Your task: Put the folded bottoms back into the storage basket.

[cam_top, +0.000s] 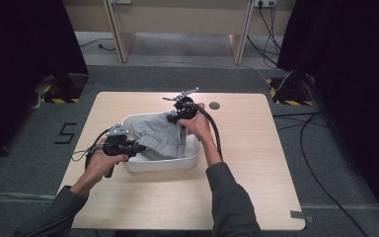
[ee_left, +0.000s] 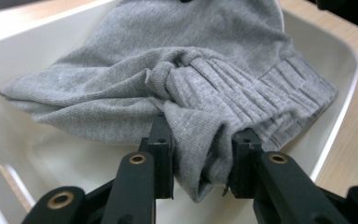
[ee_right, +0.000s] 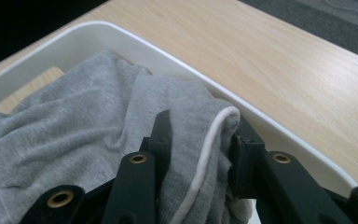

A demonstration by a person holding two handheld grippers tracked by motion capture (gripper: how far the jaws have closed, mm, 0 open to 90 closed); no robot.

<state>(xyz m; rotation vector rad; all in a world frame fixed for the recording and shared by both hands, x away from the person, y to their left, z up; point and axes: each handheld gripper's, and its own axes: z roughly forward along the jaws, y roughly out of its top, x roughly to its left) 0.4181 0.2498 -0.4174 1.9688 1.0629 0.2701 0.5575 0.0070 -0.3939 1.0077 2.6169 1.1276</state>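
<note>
- Left gripper (cam_top: 137, 147): near side of the white tub (cam_top: 190, 160), at its left wall, jaws pointing in toward the middle. Clamped on the grey garment (cam_top: 160, 138); in the left gripper view a bunched fold of the ribbed waistband (ee_left: 242, 100) is pinched between the pads.
- Garment from this gripper: straight ahead and running away up and to the right, across the tub toward the other hand.
- Left hand (cam_top: 101, 160) sits low, just outside the tub wall, forearm stretched over the worktop (cam_top: 256, 163).
- Right gripper (cam_top: 176, 117): farther off, at the tub's back rim. Also clamped on the garment; the right gripper view shows an edge with white piping (ee_right: 205, 154) caught between its jaws.
- Garment from this one: hangs ahead and to the jaws' left, down into the tub; the rim lies just past the jaws to the right.
- Right hand (cam_top: 196, 126) is above the tub, wrist bent, cable looping behind it.
- Key relation: cloth spans between the two grips, long axis near-left to far-right; most of it lies inside the tub.
- Judgement: both ends are held, so the next move likely depends on the two hands acting together.
</note>
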